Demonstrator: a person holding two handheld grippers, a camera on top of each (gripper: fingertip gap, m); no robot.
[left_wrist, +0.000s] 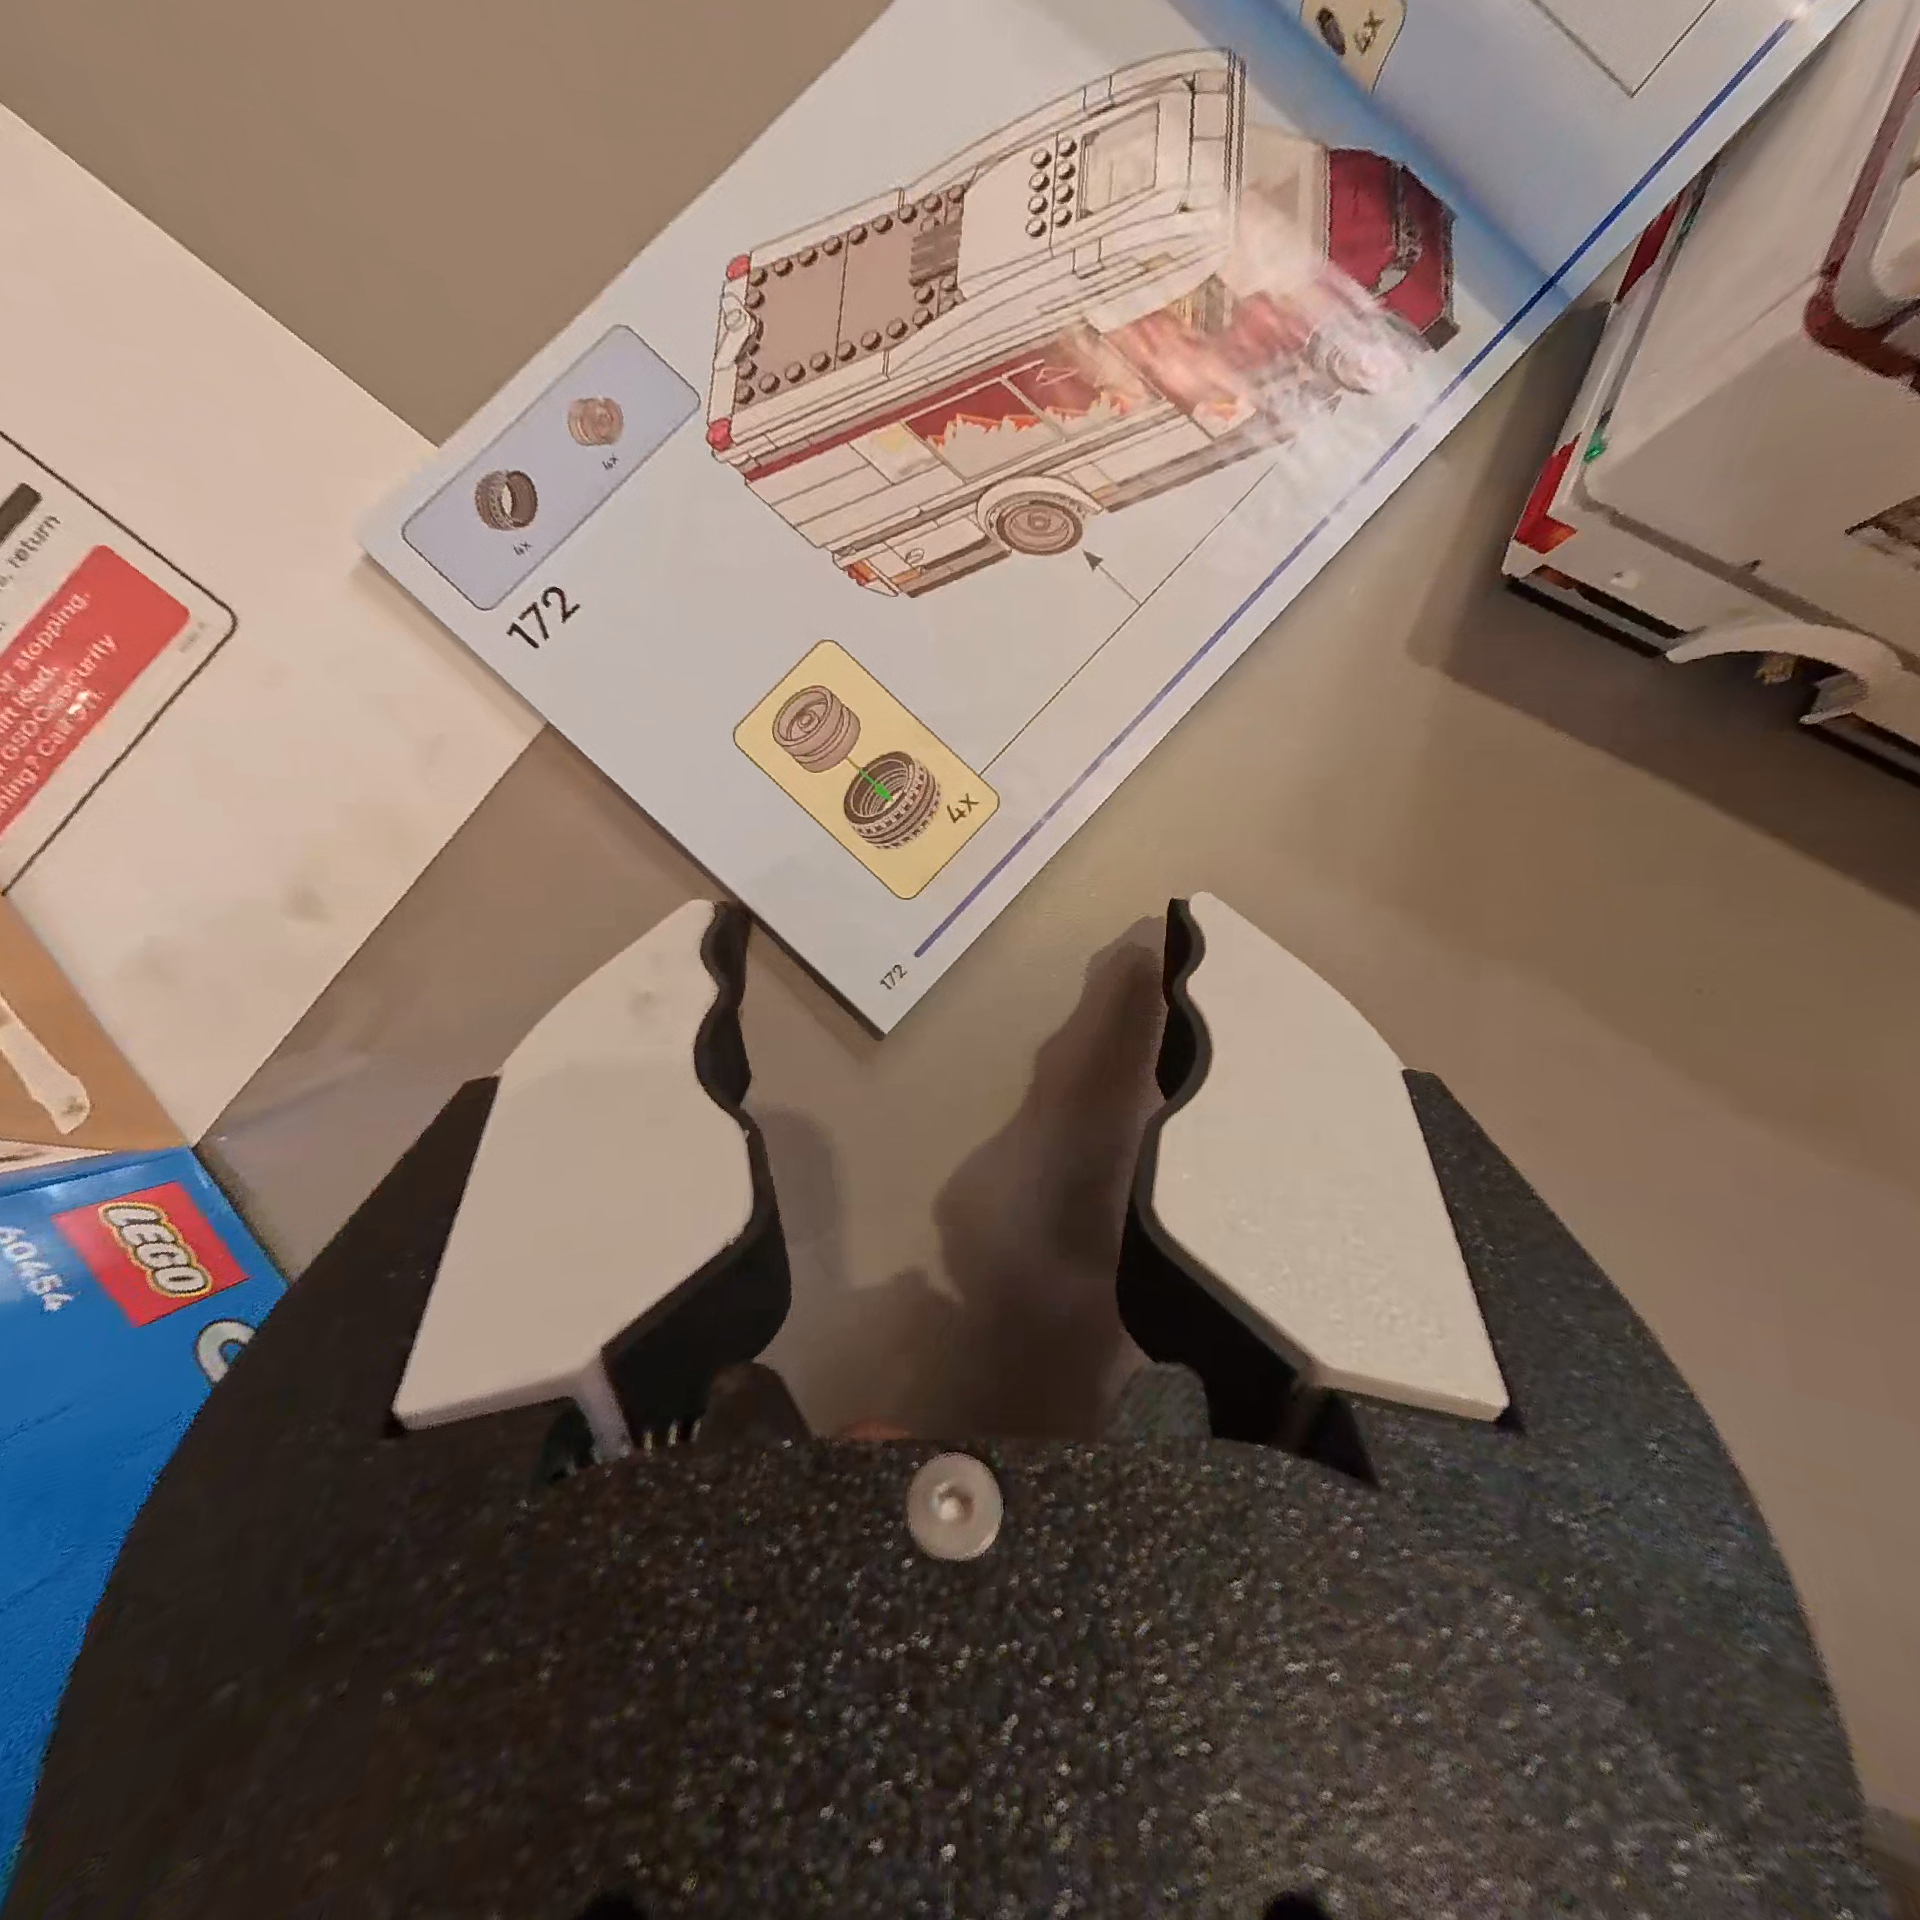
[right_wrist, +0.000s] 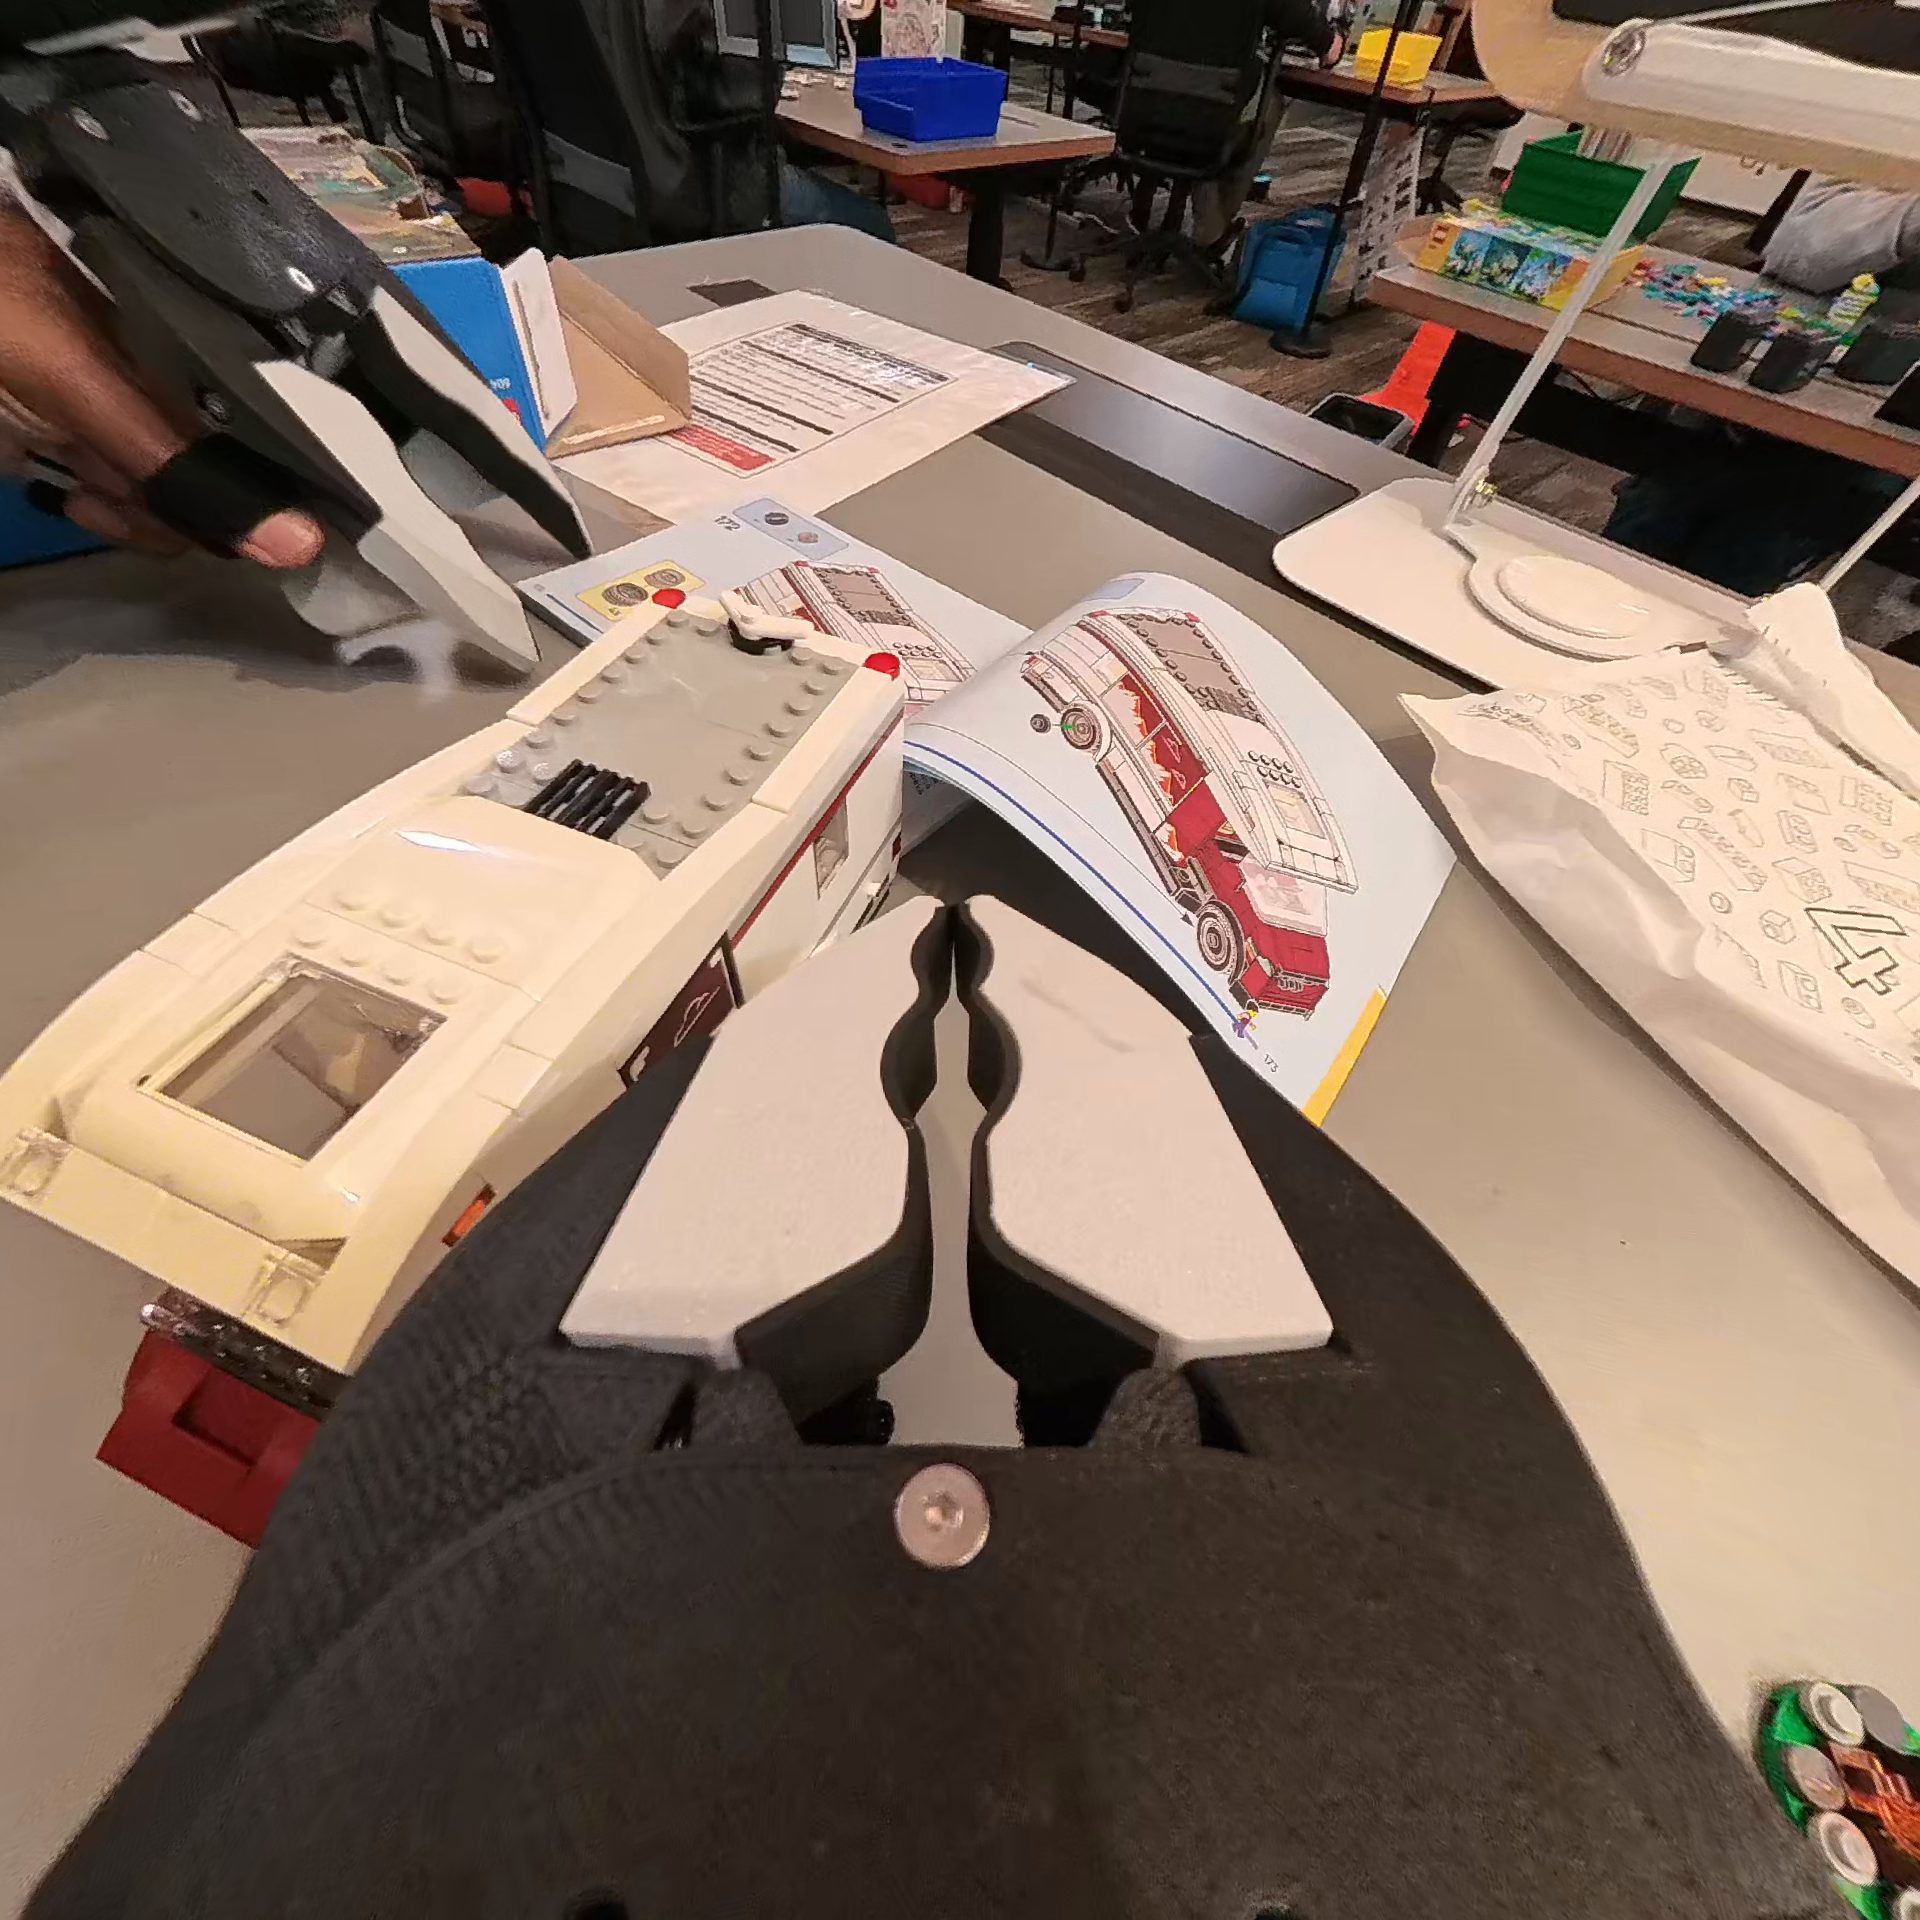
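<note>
Grey plastic tips of the right tongs meet with nothing between them, hanging just above the desk. Hard against their left side stands the camper, a white brick model with a red nose. A sideways nudge from these tongs could shove it or knock loose a panel. Just ahead and to the right, a booklet page arches up off the desk; any brush from the tips could flip or crease it. Farther right lies a white bag, and beyond it a lamp base.

The left tongs stand wide apart and hold nothing, poised over bare desk, with the booklet's near corner just in front of the tips. Dropping there could pin or tear the corner. I think the tips hover clear of the surface, though the shadow makes that hard to judge. The camper sits well off to their front right, a white sheet off to their left, and a blue box at the near left.
</note>
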